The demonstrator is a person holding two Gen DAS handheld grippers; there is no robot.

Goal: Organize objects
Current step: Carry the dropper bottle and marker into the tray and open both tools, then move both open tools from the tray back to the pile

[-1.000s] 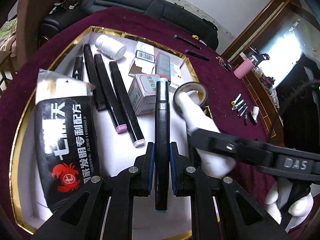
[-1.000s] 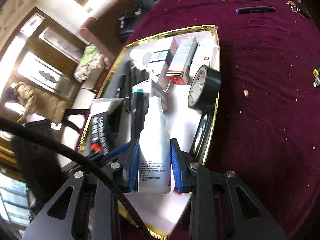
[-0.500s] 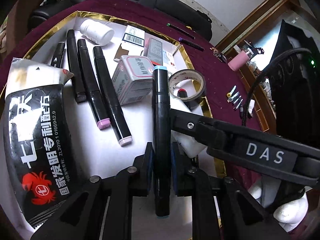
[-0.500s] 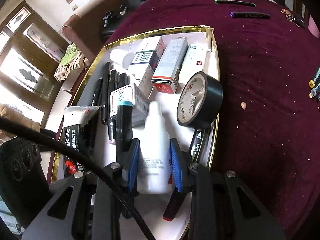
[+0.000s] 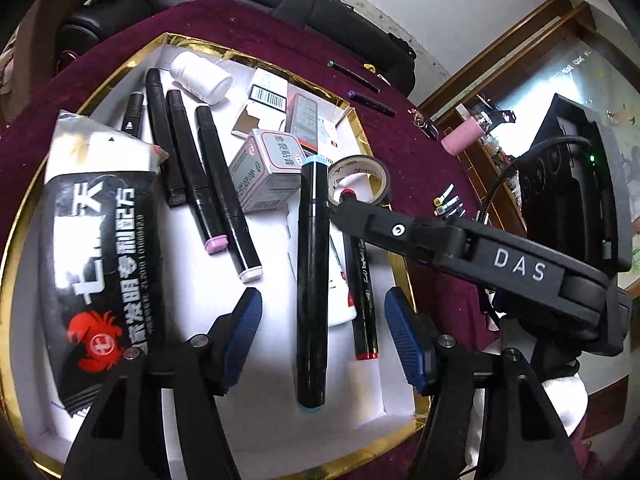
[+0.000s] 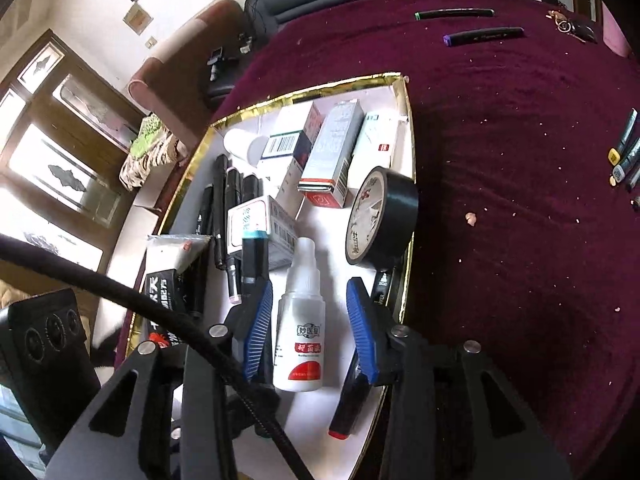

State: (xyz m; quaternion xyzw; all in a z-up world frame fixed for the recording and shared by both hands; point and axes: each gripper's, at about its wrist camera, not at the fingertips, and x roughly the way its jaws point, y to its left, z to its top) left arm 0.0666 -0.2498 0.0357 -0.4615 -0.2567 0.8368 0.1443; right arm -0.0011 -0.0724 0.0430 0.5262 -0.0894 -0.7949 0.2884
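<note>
In the tray (image 5: 24,216), both jaws opening, marker (image 5: 313,280) free; bottle (image 6: 301,322) half-hidden leftward

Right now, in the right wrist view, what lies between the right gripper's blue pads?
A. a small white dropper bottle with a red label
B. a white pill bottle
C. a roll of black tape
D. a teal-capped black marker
A: the small white dropper bottle lies in the tray between the pads of the right gripper, whose jaws are opening with a gap showing on both sides of it.
</note>
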